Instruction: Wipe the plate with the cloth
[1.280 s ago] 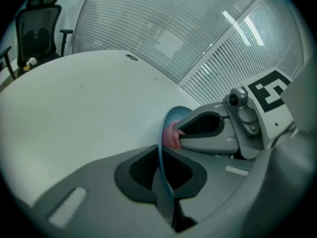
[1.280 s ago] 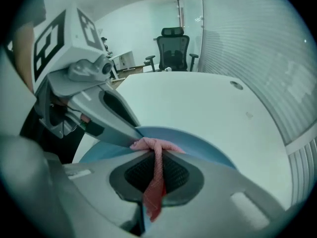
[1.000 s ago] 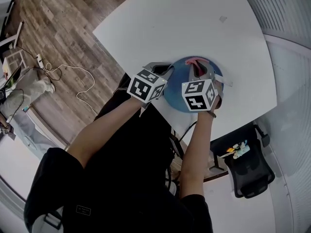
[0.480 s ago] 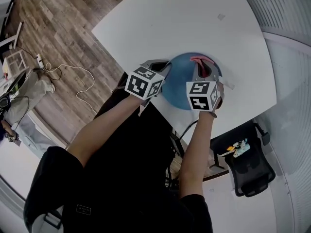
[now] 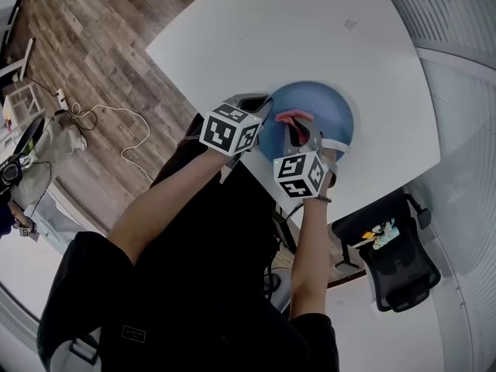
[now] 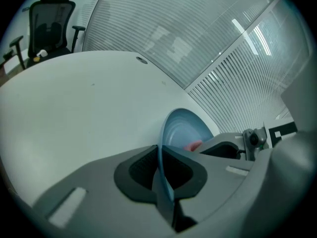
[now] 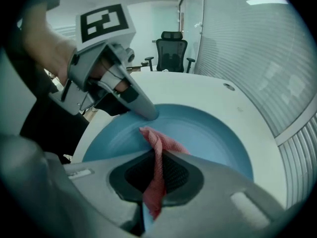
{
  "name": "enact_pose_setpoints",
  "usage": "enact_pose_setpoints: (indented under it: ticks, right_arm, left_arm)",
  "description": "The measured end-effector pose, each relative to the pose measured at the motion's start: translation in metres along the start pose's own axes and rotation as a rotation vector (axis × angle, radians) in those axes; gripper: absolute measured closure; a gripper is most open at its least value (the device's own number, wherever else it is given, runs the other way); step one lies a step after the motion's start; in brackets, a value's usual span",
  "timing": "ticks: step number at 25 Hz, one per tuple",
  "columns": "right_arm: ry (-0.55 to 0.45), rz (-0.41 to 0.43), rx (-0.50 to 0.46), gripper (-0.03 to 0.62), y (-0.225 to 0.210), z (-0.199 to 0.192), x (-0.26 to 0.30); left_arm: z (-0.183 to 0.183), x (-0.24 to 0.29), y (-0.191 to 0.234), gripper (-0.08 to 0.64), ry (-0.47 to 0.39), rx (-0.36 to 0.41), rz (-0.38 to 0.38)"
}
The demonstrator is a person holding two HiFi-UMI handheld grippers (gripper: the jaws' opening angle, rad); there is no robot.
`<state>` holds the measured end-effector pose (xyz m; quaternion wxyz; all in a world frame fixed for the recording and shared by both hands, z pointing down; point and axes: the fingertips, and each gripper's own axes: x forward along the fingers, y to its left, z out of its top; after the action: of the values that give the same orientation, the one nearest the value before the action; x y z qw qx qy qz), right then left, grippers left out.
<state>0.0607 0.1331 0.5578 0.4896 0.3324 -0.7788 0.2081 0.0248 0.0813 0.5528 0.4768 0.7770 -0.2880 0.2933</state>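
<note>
A blue plate [image 5: 329, 113] lies near the white table's front edge. My left gripper [image 5: 262, 108] is shut on the plate's left rim; in the left gripper view the rim [image 6: 161, 167] runs edge-on between the pads. The right gripper [image 5: 298, 130] is shut on a red-pink cloth [image 5: 290, 117], with the cloth resting on the plate's left part. In the right gripper view the cloth [image 7: 157, 145] hangs from the shut jaws onto the plate [image 7: 213, 133], close to the left gripper [image 7: 142, 109] on the rim.
The white table [image 5: 271, 29] stretches away beyond the plate, its edge just left of my hands. A black office chair [image 5: 395, 270] stands at the lower right. Cables [image 5: 116, 122] lie on the wooden floor to the left. Slatted blinds [image 6: 223, 43] back the table.
My right gripper has dragged the cloth from the plate's far side toward the left and nearer me. The left gripper has kept its hold on the rim.
</note>
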Motion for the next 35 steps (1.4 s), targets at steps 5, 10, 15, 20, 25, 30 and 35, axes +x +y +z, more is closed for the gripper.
enact_pose_setpoints:
  ticks: [5, 10, 15, 20, 25, 30, 35]
  right_arm:
    - [0.014, 0.101, 0.013, 0.568, 0.031, -0.007, -0.002]
    - [0.064, 0.258, 0.058, 0.568, 0.053, -0.011, -0.008]
    - [0.105, 0.348, 0.020, 0.568, 0.070, -0.015, -0.007]
    - [0.108, 0.340, -0.007, 0.568, 0.065, -0.011, -0.006]
    - [0.065, 0.274, -0.094, 0.569, 0.053, -0.003, -0.001]
    - [0.011, 0.199, -0.062, 0.569, 0.022, 0.011, 0.004]
    - [-0.001, 0.151, -0.057, 0.569, -0.016, 0.026, 0.011]
  left_arm:
    - [0.000, 0.001, 0.001, 0.541, -0.008, 0.001, 0.007]
    - [0.001, -0.001, 0.001, 0.541, -0.005, -0.006, 0.010]
    - [0.019, -0.003, 0.020, 0.543, -0.036, -0.035, 0.035]
    - [0.029, -0.007, 0.031, 0.543, -0.042, -0.037, 0.038]
    - [0.034, -0.009, 0.033, 0.545, -0.027, 0.006, 0.029]
    - [0.035, -0.011, 0.034, 0.545, -0.031, 0.019, 0.027]
    - [0.034, -0.011, 0.034, 0.545, -0.031, 0.020, 0.023]
